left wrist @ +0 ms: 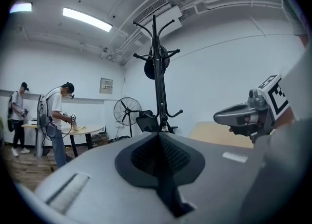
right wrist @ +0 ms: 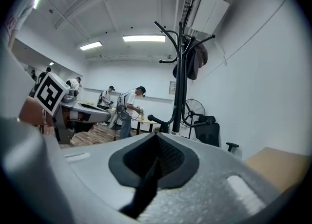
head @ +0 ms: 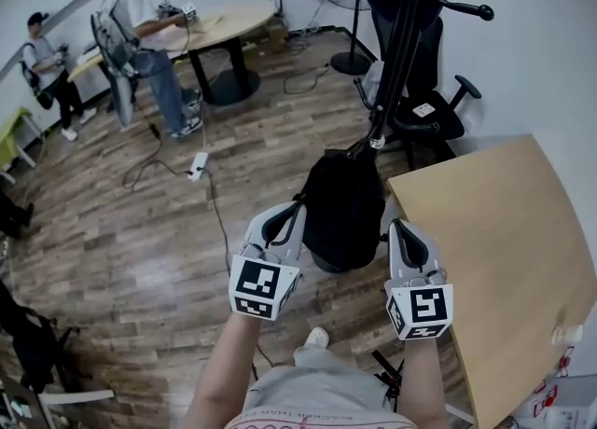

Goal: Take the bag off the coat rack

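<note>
A black bag (head: 343, 208) hangs low against the black coat rack (head: 396, 54), covering the pole's lower part. My left gripper (head: 285, 217) is shut and empty, its tip close beside the bag's left edge. My right gripper (head: 403, 228) is shut and empty, just off the bag's right side. Whether either tip touches the bag I cannot tell. In the left gripper view the shut jaws (left wrist: 158, 136) point at the rack (left wrist: 156, 77), and the right gripper (left wrist: 248, 116) shows at the right. The right gripper view has the rack (right wrist: 180, 77) ahead of its shut jaws (right wrist: 156, 136). A dark item (right wrist: 195, 61) hangs near the rack's top.
A light wooden table (head: 508, 259) stands close at the right. A black office chair (head: 431, 112) and a standing fan (head: 347, 7) are behind the rack. A power strip (head: 197, 167) with cables lies on the wood floor. Two people (head: 140, 26) stand by a round table at the back left.
</note>
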{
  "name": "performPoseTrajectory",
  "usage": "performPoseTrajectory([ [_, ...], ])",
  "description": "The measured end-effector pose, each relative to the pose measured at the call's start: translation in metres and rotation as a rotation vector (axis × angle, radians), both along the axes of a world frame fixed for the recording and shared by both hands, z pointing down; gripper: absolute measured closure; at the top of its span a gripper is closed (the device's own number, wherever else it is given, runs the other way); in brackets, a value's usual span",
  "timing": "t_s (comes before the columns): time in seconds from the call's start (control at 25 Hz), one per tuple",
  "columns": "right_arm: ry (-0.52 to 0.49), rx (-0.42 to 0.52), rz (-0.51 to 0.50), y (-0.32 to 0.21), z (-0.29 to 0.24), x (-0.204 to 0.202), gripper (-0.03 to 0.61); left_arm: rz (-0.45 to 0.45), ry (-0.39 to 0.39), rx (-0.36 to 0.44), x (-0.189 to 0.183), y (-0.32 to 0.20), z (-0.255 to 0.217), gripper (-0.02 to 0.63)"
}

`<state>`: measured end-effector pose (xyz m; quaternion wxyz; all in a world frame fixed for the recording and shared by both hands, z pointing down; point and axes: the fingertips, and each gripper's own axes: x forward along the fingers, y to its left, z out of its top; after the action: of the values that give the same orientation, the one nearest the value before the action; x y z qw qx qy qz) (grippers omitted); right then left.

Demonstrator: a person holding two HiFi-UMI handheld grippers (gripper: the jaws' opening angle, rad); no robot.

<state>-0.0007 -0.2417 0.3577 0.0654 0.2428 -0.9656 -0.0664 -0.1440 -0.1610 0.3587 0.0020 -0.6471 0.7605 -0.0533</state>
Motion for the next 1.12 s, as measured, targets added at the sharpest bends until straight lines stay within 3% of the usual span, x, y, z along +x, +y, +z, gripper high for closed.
performPoseTrajectory([
  [0.52,0.020,-0.047,0.107,-0.045,0.022,0.004,0.577,0.075,0.010,-0.041,-0.019,-0.052,0.017,0.600],
  [0.76,0.004,-0.058,0.197,-0.058,0.022,0.003,0.577,0.121,-0.004,-0.030,-0.048,-0.072,0.017,0.600],
  [1.12,-0.053,-0.050,0.399,-0.069,0.013,-0.013,0.577,0.325,-0.028,-0.039,-0.079,-0.110,0.013,0.600],
])
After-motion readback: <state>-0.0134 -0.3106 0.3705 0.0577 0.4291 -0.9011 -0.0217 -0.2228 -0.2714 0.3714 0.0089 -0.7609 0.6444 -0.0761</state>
